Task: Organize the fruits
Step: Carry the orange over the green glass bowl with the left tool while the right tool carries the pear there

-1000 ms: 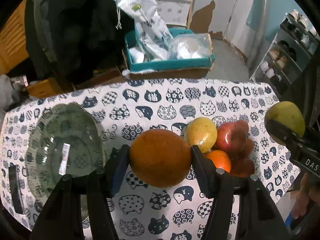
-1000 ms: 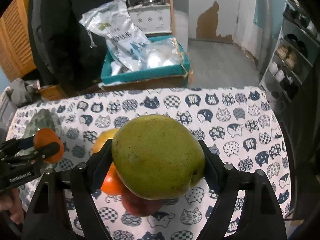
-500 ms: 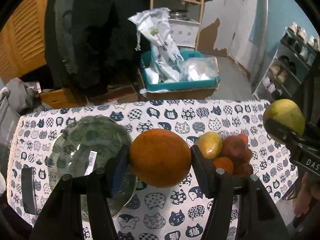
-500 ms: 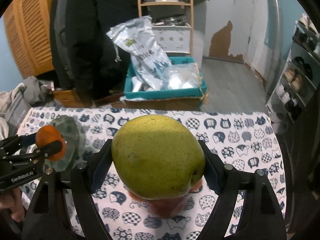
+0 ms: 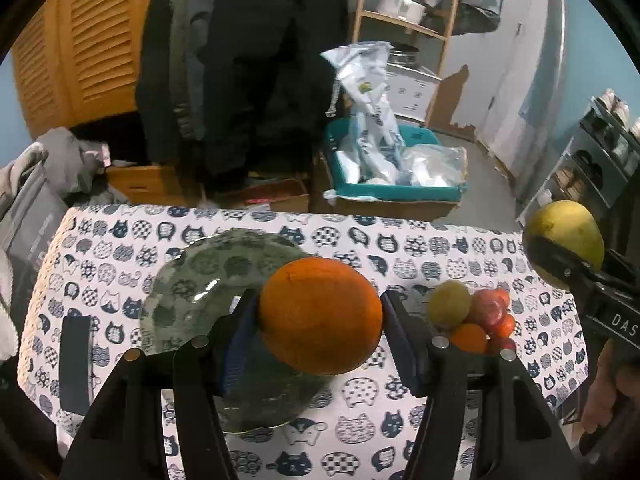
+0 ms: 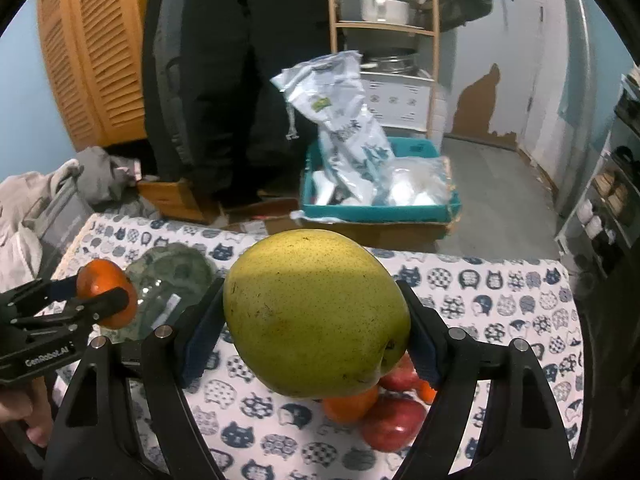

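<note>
Left tongs (image 5: 320, 316) are pinched on an orange (image 5: 320, 314) above the plate (image 5: 192, 280); right tongs (image 6: 312, 320) are pinched on a pear (image 6: 316, 316) above the fruit pile (image 5: 476, 316). No fruit is seen on the plate. Sorting is judged barely begun: two fruits lifted, the pile left on the desk (image 5: 400, 240).

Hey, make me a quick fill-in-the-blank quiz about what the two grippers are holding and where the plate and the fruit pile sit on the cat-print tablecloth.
1. The left gripper is shut on a round ____ fruit.
2. The right gripper is shut on a large yellow-green ____.
3. The translucent green glass plate holds ____ fruit.
4. In the left wrist view, the pile of red, orange and green fruit lies to the ____ of the plate.

Missing words: orange; pear; no; right
</note>
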### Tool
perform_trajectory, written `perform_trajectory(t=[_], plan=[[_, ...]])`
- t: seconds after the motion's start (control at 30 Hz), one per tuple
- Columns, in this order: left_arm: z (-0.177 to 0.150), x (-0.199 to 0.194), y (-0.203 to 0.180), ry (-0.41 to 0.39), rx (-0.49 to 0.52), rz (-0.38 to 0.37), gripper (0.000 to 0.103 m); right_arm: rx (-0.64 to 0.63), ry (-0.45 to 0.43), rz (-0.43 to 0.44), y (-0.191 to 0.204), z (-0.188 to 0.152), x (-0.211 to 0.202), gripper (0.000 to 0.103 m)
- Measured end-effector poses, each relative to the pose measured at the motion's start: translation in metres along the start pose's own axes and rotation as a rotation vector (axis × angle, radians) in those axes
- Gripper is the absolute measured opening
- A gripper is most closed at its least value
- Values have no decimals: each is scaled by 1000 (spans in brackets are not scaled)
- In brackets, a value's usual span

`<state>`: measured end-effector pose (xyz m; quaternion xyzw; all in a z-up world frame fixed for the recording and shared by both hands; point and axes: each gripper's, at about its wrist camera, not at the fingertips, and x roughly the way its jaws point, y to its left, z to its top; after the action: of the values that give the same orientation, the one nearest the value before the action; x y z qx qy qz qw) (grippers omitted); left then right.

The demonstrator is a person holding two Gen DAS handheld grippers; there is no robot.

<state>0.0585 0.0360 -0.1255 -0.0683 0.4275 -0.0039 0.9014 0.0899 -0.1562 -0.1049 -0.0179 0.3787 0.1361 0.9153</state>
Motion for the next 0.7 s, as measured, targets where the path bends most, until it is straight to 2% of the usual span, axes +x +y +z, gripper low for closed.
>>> perform_trajectory(t=[0.43,0.57,0.7], plan=[[-6,5,64,15,-63,96,63,-62,69,117,71,12,42,81],[-11,19,83,61,-67,120,63,-95,104,150,94,10,60,81],[-23,42,109,122,-127,114,63,-108,160,189,114,6,84,81]])
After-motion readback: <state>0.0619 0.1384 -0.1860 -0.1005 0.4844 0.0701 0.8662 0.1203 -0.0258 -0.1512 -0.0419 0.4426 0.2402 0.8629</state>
